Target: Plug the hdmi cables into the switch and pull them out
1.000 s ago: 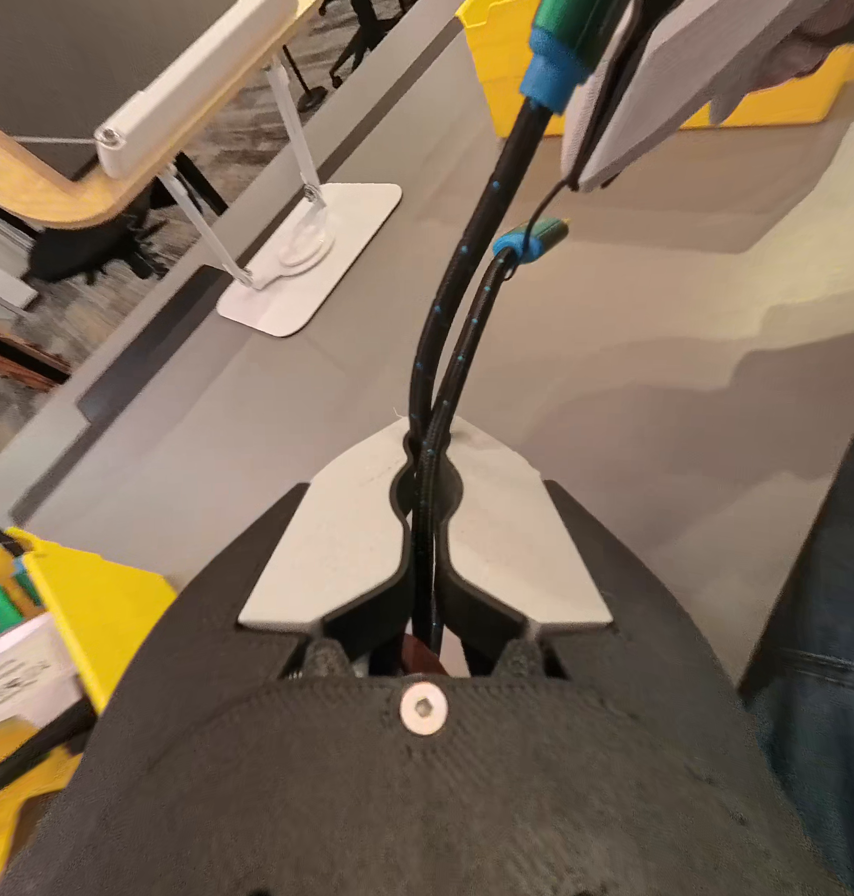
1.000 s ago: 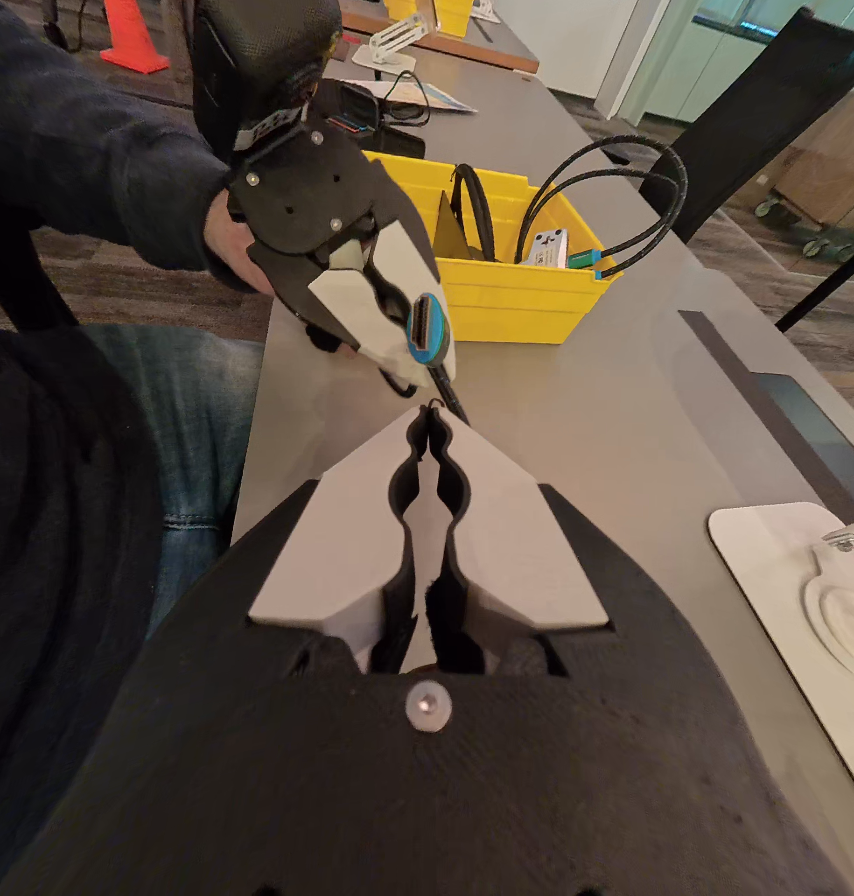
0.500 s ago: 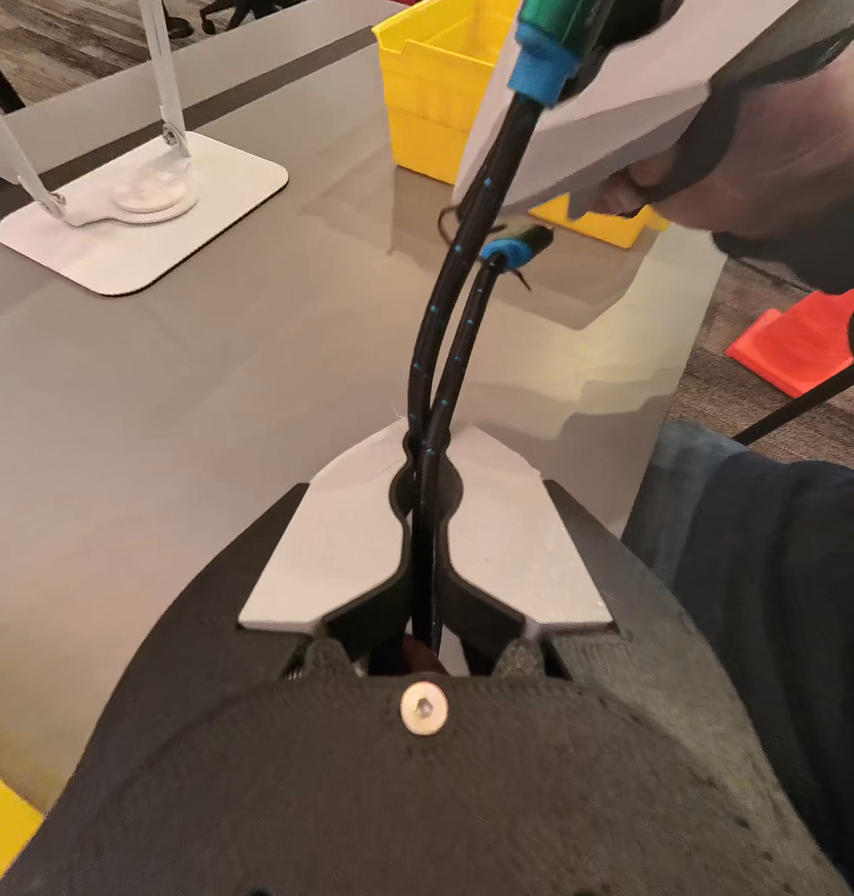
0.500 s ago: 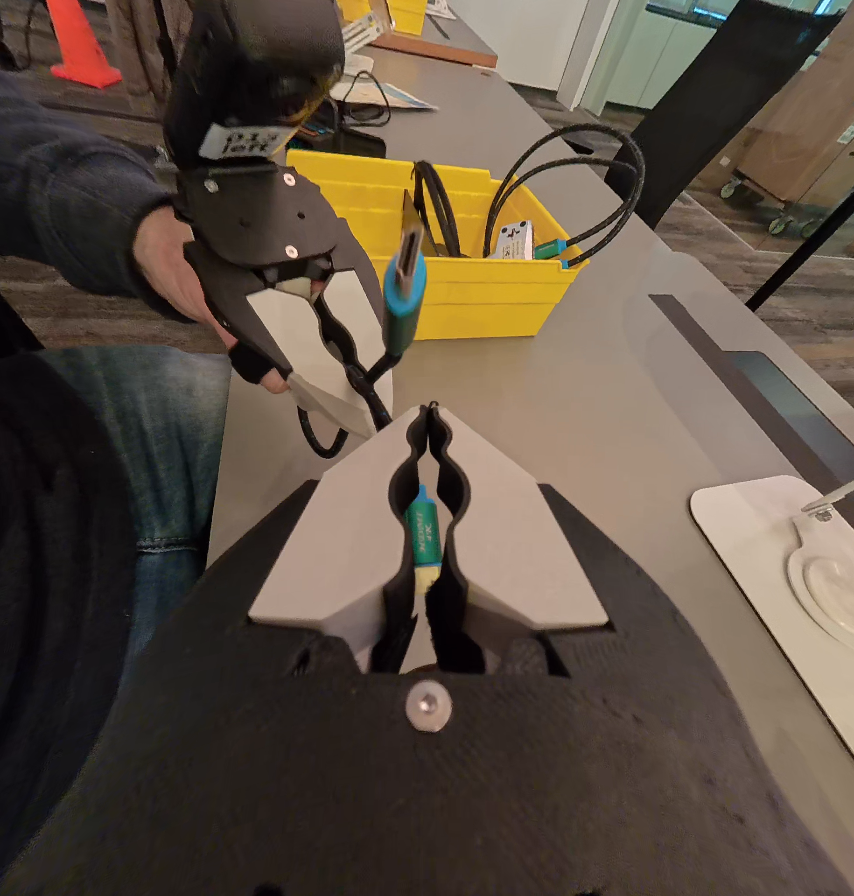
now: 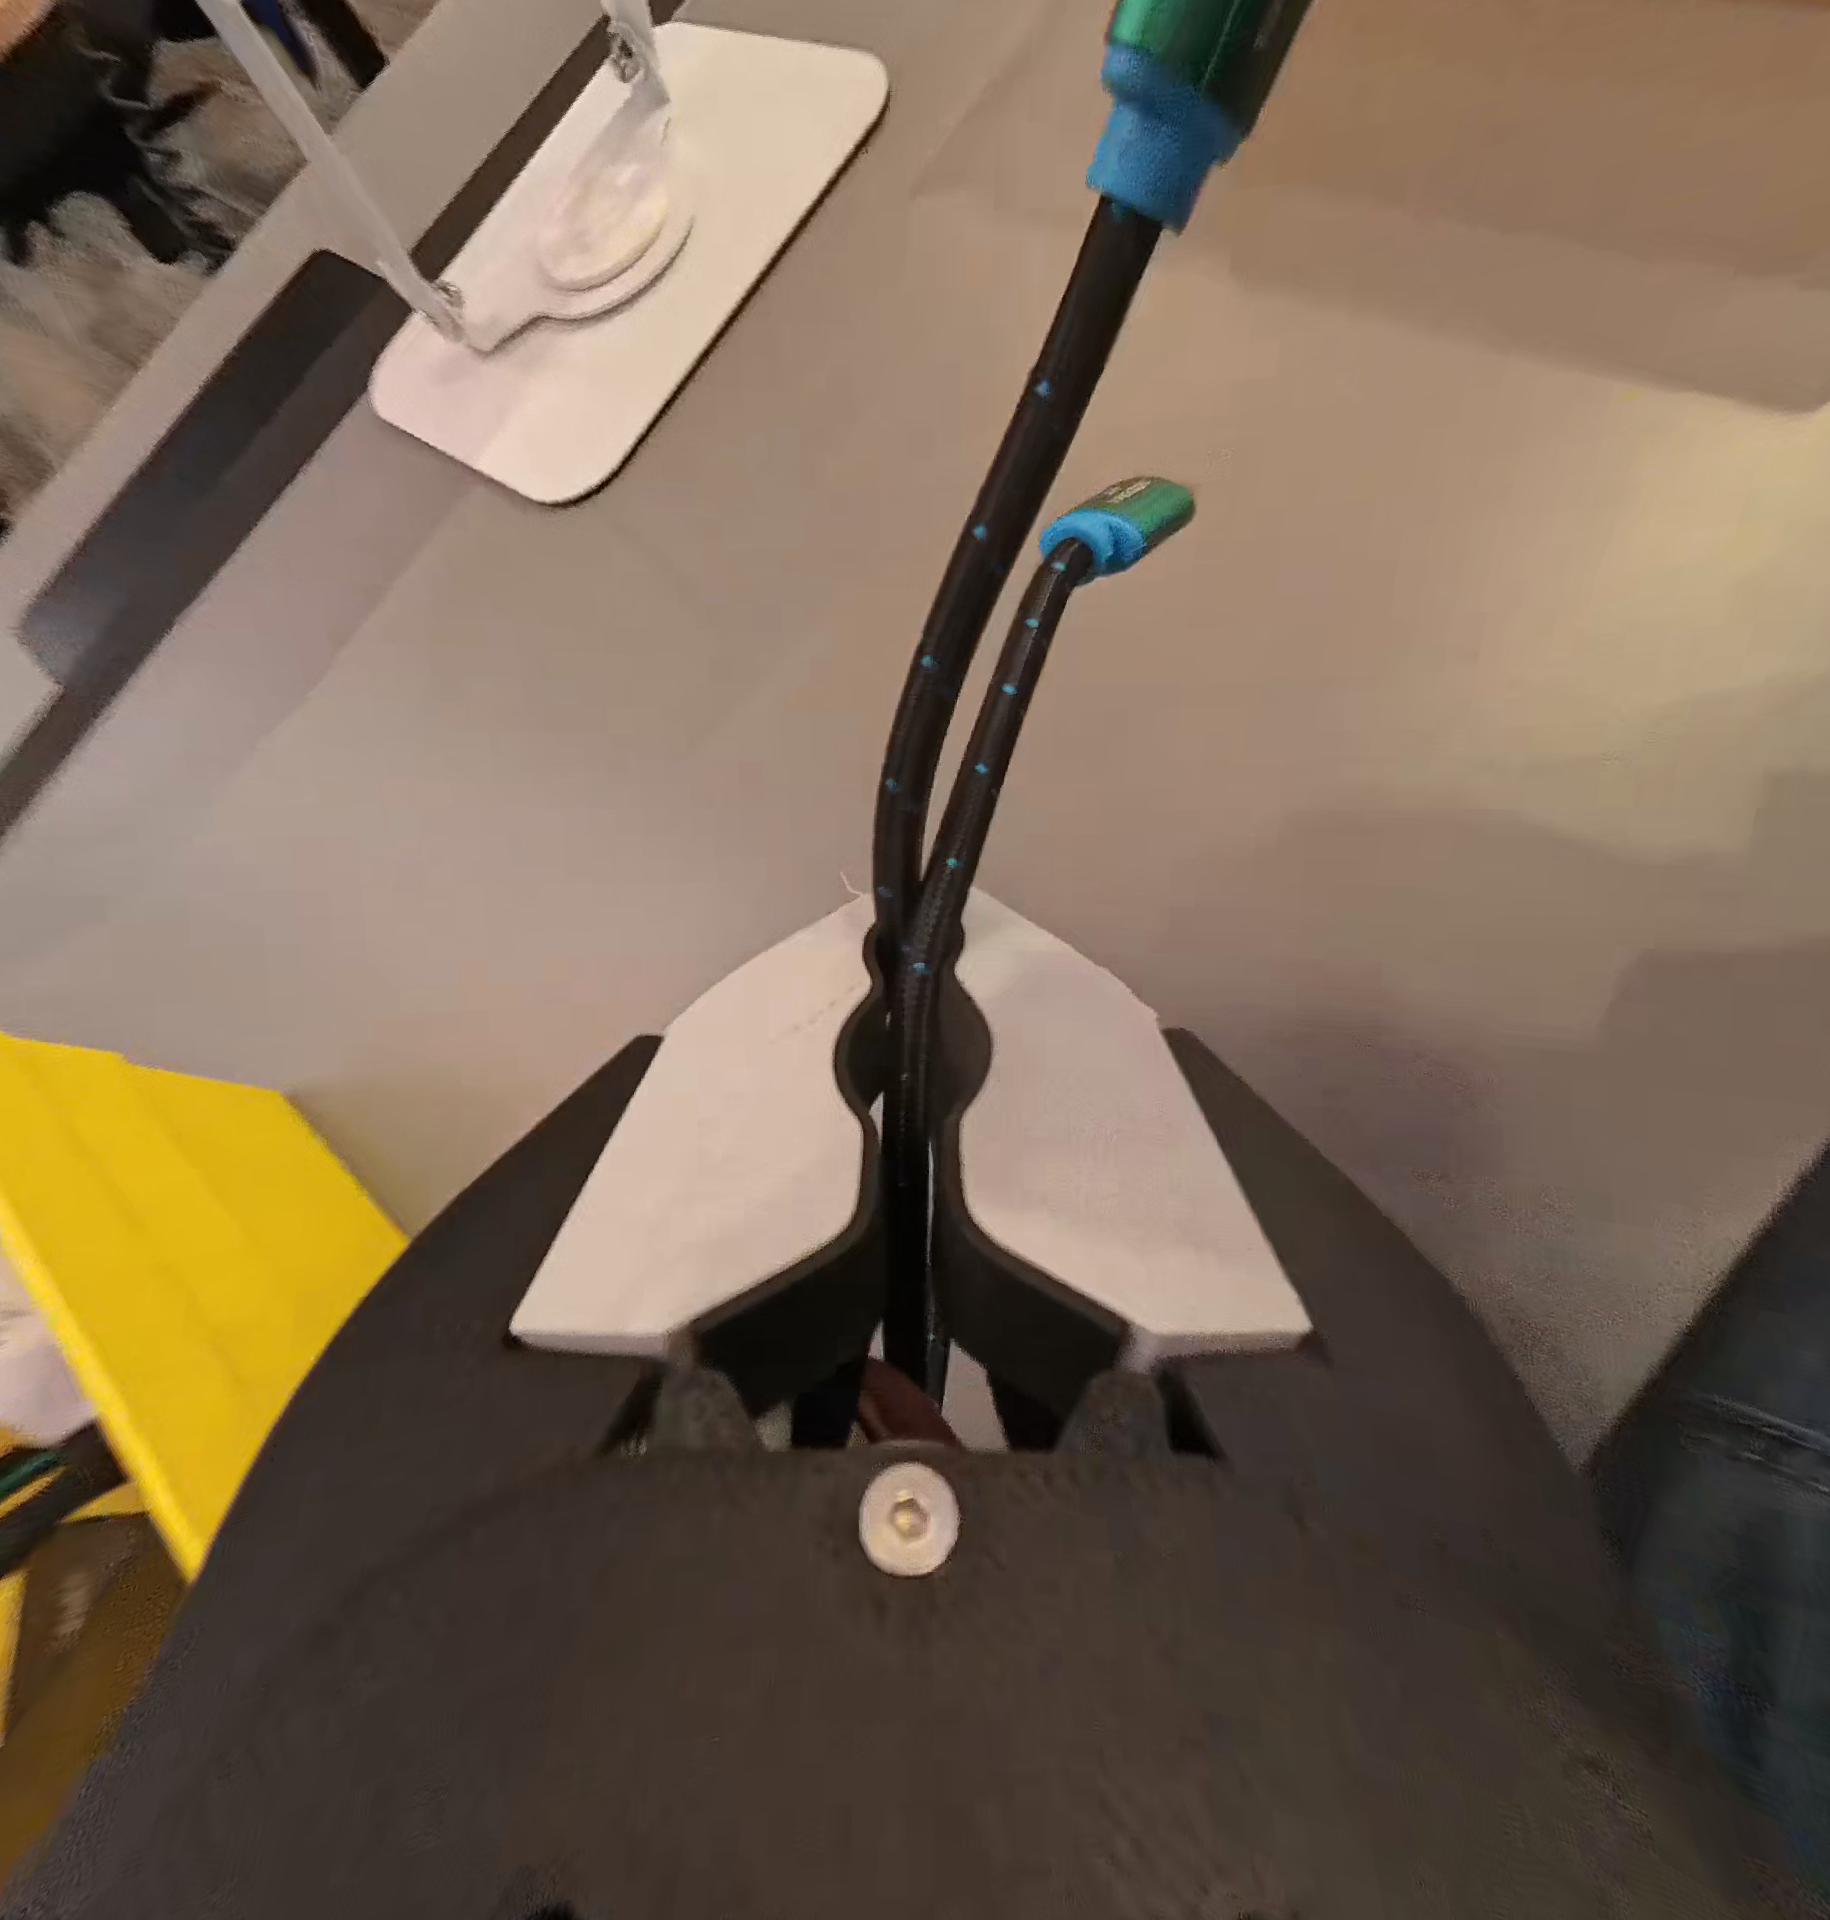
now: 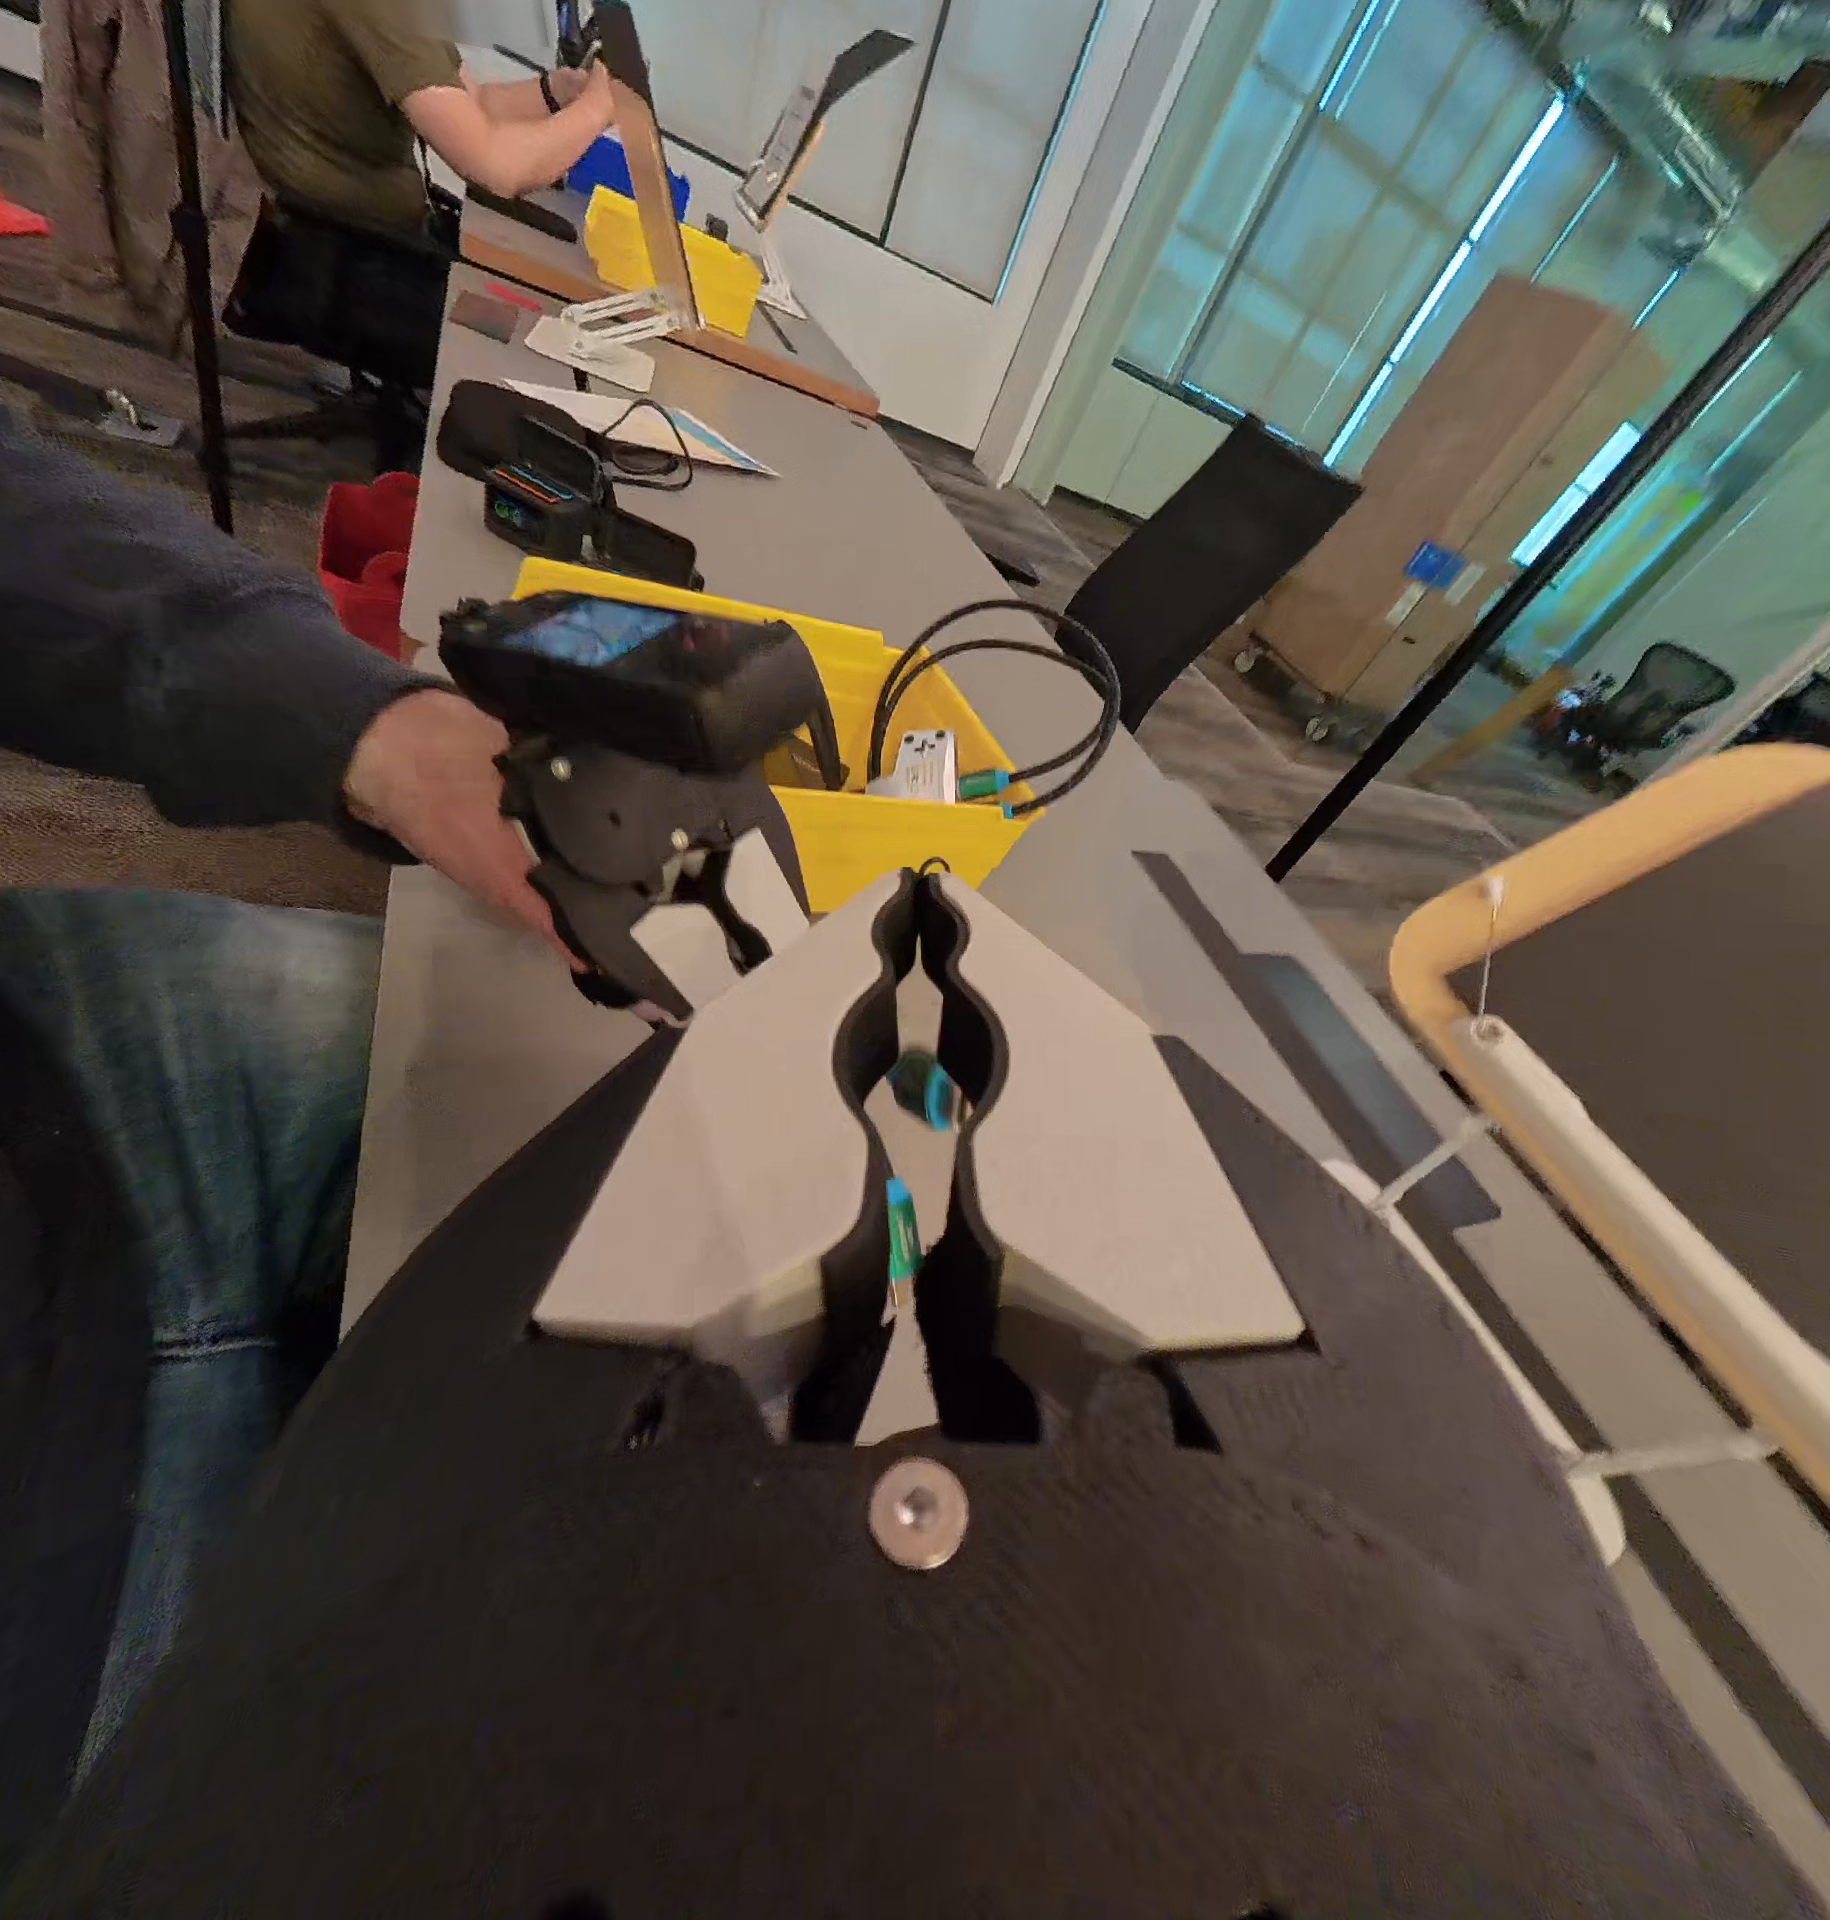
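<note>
My left gripper (image 5: 916, 920) is shut on two strands of a black braided hdmi cable (image 5: 1004, 540). The cable's two green plugs with blue collars stand up ahead of it, one high (image 5: 1171, 94), one lower (image 5: 1119, 525). In the right wrist view my right gripper (image 6: 916, 883) is shut, with a thin black tie (image 6: 932, 864) poking out at its tips. My left gripper (image 6: 729, 935) sits just beyond and below it, and both plugs (image 6: 921, 1086) show through my finger gaps. A small white switch (image 6: 926, 764) with cables plugged in lies in a yellow bin (image 6: 890, 831).
A white stand base (image 5: 630, 260) stands at the back left of the grey table (image 5: 1410, 727). The yellow bin (image 5: 163, 1195) is at the left view's lower left. A wood-rimmed panel (image 6: 1617, 935) is close on the right. The holder's jeans (image 6: 215, 1143) are at the table edge. The gap from one gripper's tips to the other's is roughly 20 cm.
My right gripper has lifted away from the cable and left the left wrist view. My left gripper has swung round and sits lower, still holding the cable.
</note>
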`<state>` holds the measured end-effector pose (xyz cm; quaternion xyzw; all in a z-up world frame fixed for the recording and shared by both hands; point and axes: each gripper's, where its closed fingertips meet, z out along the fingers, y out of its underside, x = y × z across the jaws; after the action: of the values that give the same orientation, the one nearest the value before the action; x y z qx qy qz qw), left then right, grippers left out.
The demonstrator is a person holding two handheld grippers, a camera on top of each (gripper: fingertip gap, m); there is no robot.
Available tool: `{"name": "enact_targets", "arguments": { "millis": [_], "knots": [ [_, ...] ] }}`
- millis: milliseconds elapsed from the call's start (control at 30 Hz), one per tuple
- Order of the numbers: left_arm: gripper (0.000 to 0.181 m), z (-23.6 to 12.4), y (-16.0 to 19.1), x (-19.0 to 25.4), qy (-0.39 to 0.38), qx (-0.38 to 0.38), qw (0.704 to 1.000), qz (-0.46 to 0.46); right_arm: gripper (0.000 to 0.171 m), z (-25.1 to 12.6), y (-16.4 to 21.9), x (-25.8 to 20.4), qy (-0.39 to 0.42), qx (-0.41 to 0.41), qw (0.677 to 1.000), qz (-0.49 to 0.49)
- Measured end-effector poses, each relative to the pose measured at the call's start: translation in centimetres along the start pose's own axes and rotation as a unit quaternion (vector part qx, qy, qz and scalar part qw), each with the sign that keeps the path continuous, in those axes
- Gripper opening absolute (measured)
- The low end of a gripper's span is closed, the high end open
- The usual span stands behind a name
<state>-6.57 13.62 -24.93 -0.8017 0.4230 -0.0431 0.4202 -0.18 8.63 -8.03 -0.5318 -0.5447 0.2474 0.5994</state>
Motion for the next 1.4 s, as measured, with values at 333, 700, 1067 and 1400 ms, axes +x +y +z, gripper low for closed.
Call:
{"name": "enact_targets", "arguments": {
  "millis": [333,700,1067,1400],
  "knots": [
    [0.001,-1.5,-3.5,-3.5,-0.197,-0.008,0.969,0.151,0.000,5.9,1.2,0.3,0.065,-0.020,0.996,-0.052],
    [0.002,-3.8,-6.5,-5.5,-0.316,-0.007,0.914,0.252,0.000,6.9,0.5,3.9,0.041,0.021,0.988,0.147],
    [0.002,-3.2,-6.5,-6.2,-0.331,-0.044,0.898,0.285,0.000,9.5,3.1,4.5,0.088,-0.068,0.989,0.097],
    [0.002,-3.8,-6.4,-7.5,-0.344,-0.038,0.896,0.277,0.000,9.2,3.7,2.3,0.021,-0.057,0.987,0.148]
  ]
}}
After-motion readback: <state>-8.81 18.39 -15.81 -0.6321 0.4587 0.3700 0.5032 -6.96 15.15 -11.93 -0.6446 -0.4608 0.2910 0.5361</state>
